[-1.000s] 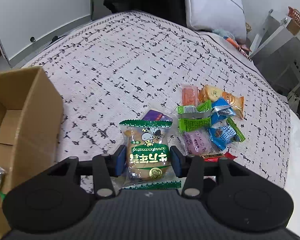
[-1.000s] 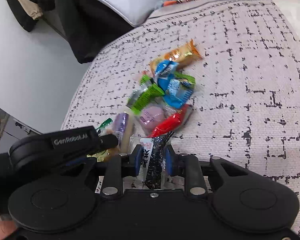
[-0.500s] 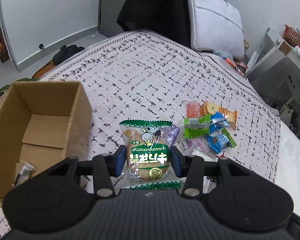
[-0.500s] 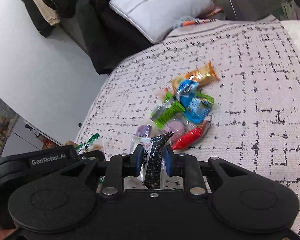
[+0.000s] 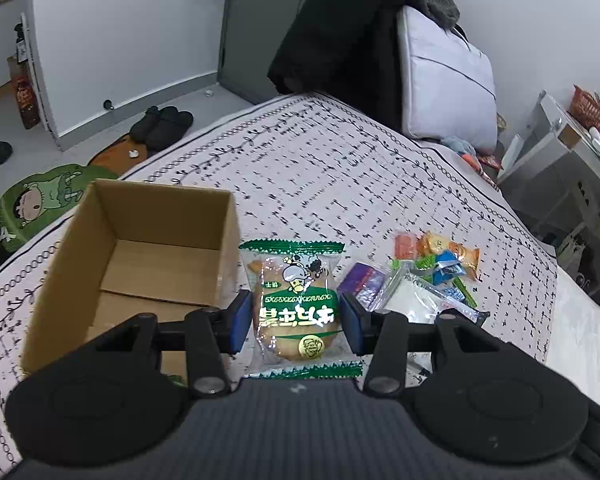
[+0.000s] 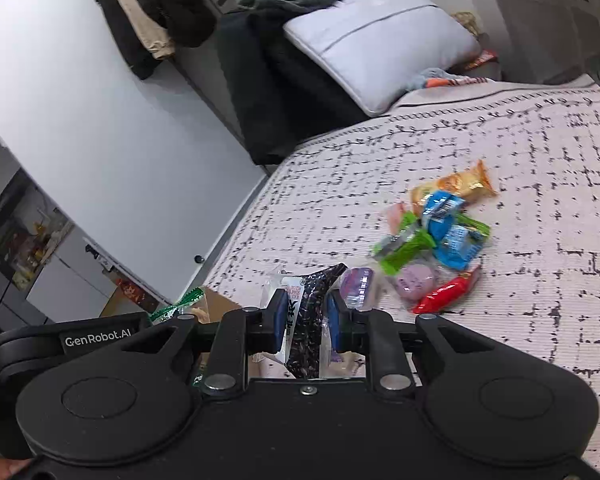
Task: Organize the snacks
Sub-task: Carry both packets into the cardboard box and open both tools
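Note:
My left gripper [image 5: 296, 322] is shut on a green-edged cake packet [image 5: 296, 304], held above the bed beside the open cardboard box [image 5: 72, 240] on its left. A pile of snack packets [image 5: 436, 264] lies on the patterned bedspread to the right. In the right wrist view my right gripper [image 6: 306, 316] is shut on a black speckled snack packet [image 6: 306, 312]. The same snack pile [image 6: 432, 240] lies ahead and right of it, and the left gripper's body [image 6: 72, 340] shows at the lower left.
A grey pillow [image 5: 444, 80] and dark clothes [image 5: 340, 40] stand at the bed's head. Slippers [image 5: 162, 124] and a green mat [image 5: 40, 200] lie on the floor to the left. White furniture [image 5: 560, 168] stands right of the bed.
Both grippers have risen and pulled back from the snack pile with their packets. The cardboard box has come more fully into the left wrist view.

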`<state>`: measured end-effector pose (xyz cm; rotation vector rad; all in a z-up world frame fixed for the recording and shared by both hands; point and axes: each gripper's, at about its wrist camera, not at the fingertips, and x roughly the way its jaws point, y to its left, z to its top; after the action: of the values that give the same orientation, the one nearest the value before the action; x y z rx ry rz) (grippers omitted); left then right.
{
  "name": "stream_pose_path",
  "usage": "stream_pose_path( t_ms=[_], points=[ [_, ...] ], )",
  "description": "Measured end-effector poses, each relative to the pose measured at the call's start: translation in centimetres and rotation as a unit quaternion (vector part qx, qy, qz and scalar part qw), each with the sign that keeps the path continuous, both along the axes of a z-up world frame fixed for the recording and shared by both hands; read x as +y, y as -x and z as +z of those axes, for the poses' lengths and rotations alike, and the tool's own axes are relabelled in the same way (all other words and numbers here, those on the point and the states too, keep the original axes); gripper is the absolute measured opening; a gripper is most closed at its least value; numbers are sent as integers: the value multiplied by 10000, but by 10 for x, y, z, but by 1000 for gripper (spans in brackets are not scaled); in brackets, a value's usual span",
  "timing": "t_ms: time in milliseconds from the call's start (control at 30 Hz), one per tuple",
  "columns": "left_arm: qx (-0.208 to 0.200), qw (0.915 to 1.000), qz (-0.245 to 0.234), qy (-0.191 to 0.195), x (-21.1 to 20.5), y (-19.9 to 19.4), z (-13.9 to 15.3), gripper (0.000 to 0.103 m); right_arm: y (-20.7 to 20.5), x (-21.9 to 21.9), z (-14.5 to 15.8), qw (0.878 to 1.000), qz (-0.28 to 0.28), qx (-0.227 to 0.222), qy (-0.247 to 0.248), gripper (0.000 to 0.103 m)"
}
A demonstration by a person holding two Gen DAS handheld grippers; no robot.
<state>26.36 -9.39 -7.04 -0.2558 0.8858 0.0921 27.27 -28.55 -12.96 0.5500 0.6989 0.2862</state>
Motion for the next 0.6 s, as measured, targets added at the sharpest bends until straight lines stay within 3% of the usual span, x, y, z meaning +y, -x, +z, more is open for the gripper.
stream_pose_path(
  t_ms=[600],
  points=[
    [-86, 9985, 529, 73, 63, 27, 13, 46, 18, 45, 23, 9974, 326, -649, 36, 20]
  ],
)
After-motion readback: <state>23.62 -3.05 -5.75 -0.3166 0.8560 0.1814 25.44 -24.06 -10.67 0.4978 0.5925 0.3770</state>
